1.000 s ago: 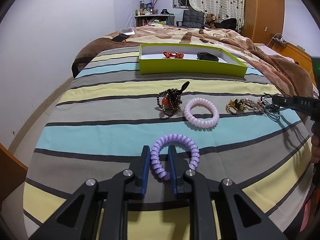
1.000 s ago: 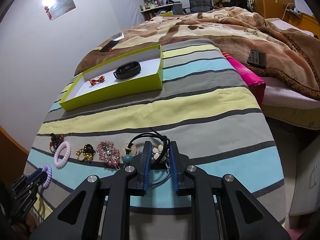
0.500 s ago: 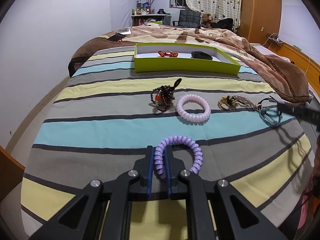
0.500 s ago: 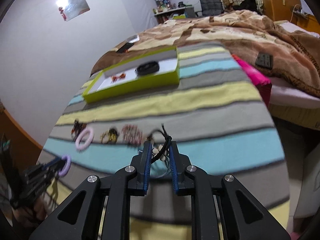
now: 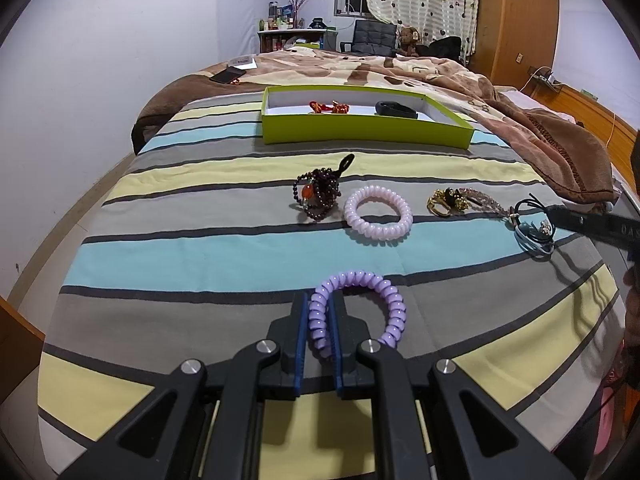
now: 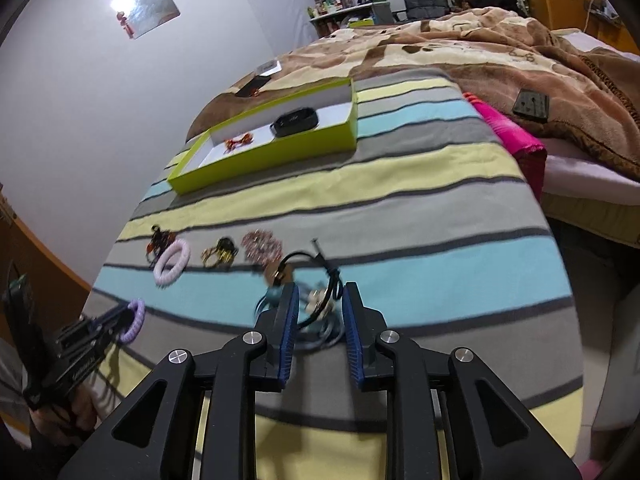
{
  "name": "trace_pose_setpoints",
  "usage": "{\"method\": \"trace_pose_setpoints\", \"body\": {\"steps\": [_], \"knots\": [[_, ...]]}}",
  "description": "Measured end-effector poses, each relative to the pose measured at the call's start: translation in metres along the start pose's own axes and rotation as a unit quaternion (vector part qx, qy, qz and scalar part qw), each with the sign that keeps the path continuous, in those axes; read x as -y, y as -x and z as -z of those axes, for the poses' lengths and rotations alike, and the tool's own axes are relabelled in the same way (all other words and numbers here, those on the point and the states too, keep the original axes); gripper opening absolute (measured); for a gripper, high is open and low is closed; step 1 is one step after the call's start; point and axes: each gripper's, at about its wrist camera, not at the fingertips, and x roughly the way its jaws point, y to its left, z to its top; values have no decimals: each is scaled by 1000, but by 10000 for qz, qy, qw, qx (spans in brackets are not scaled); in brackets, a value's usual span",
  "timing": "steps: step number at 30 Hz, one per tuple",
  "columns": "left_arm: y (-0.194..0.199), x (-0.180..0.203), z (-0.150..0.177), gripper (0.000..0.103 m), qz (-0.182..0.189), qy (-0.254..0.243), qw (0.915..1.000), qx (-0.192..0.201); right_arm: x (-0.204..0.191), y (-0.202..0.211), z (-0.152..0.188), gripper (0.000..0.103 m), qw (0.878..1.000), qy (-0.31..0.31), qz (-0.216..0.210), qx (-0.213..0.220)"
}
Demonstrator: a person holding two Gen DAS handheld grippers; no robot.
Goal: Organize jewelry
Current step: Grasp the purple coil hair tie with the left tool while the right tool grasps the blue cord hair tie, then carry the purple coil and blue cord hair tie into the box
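Observation:
My left gripper [image 5: 320,308] is shut on a purple spiral hair tie [image 5: 386,298] lying on the striped bedspread; the same gripper [image 6: 120,316] shows at the lower left of the right wrist view. My right gripper [image 6: 320,292] is opening. A tangle of black cord, a white flower and blue hair ties [image 6: 318,306] lies between its pads, which stand apart from it. Further back lie a pink spiral tie [image 5: 378,216], a dark bead bracelet [image 5: 318,196] and a gold piece [image 5: 446,202]. The green box [image 5: 360,132] holds a red ornament [image 5: 330,107] and a black band [image 5: 396,109].
A pink rhinestone brooch [image 6: 262,246] lies beside the gold piece. A brown blanket [image 6: 500,40] covers the far side of the bed, with a phone [image 5: 228,76] and a dark remote [image 6: 530,106] on it. A pink cloth [image 6: 516,140] hangs at the right edge, which drops off.
The left jaws have closed from a loose straddle onto the purple tie. The right jaws, earlier tight on the flower tie, now stand wider apart, and that gripper has shifted sideways.

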Motion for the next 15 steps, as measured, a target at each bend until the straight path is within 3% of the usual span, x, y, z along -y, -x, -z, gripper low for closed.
{"method": "trace_pose_setpoints", "body": {"steps": [8,11,15], "knots": [[0,0,0,11,1,3,10000,-1,9,-20,-12,23,9997,-30,-1,-230],[0,0,0,11,-4,-5,10000,5,6,-20,-13,10,9997,91,134,-201],[0,0,0,11,5,0,10000,6,-2,-17,-13,7,9989,352,242,-170]]}}
